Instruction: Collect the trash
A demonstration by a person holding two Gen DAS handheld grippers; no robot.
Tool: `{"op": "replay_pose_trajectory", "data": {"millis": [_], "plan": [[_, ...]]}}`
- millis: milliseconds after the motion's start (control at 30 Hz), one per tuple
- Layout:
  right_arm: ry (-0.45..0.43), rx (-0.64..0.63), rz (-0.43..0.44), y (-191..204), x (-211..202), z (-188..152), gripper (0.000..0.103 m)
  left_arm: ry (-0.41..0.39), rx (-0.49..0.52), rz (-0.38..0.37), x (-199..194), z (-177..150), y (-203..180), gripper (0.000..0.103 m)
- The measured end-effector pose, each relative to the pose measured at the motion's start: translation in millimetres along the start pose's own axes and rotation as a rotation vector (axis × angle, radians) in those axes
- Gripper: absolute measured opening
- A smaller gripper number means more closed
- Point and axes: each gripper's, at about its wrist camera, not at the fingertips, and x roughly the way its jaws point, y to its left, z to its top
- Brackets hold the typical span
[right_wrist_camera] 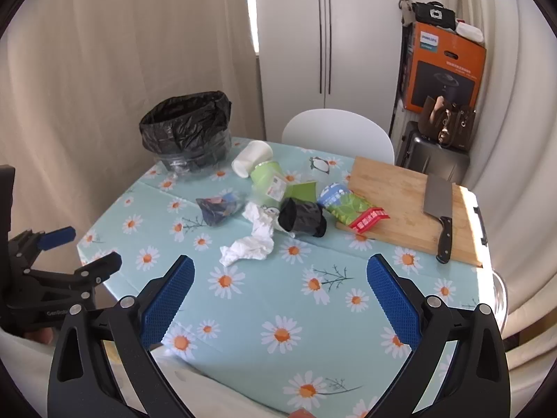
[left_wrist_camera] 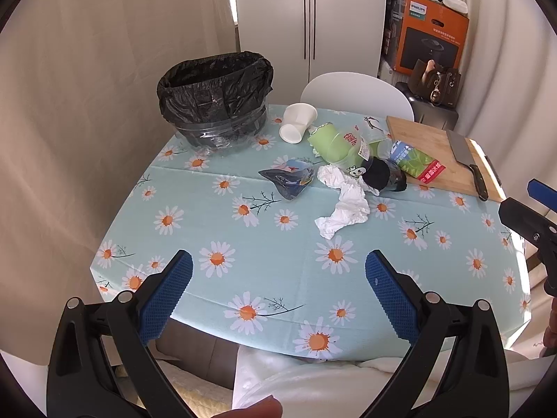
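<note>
Both the left gripper (left_wrist_camera: 278, 278) and right gripper (right_wrist_camera: 280, 284) hang wide and empty at lower frame, probably readied to grab the crumpled white tissue (right_wrist_camera: 249, 244) mid-frame for the black-lined bin (left_wrist_camera: 214, 99) upper left.

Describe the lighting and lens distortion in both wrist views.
Left wrist view: daylight falls from the right, brightening the cutting board; fisheye bows the table edge. Right wrist view: a sunlit strip on the cutting board's far-right edge, dark vignette corners, curtains curve.
</note>
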Motion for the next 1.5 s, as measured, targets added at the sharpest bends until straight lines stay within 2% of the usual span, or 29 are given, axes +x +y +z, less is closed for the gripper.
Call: {"op": "replay_pose_trajectory", "data": {"millis": [400,933,1500], "plan": [[-0.004,-0.013,-0.028,-2.5,-0.4,5.5,0.095,-0.001,-0.019,-0.007,2.2,1.7,0.7,0.097],[0.000,-0.018,0.000,-2.4,1.8,5.7,0.095,-0.018,-0.031,0.003,-0.6,1.9,0.4,0.097],[-0.012,-0.012,0.010,-8.1,-1.4,3.0,0.095,-0.020,-0.013,-0.029,-1.2,1.1,-8.3,0.097]]}}
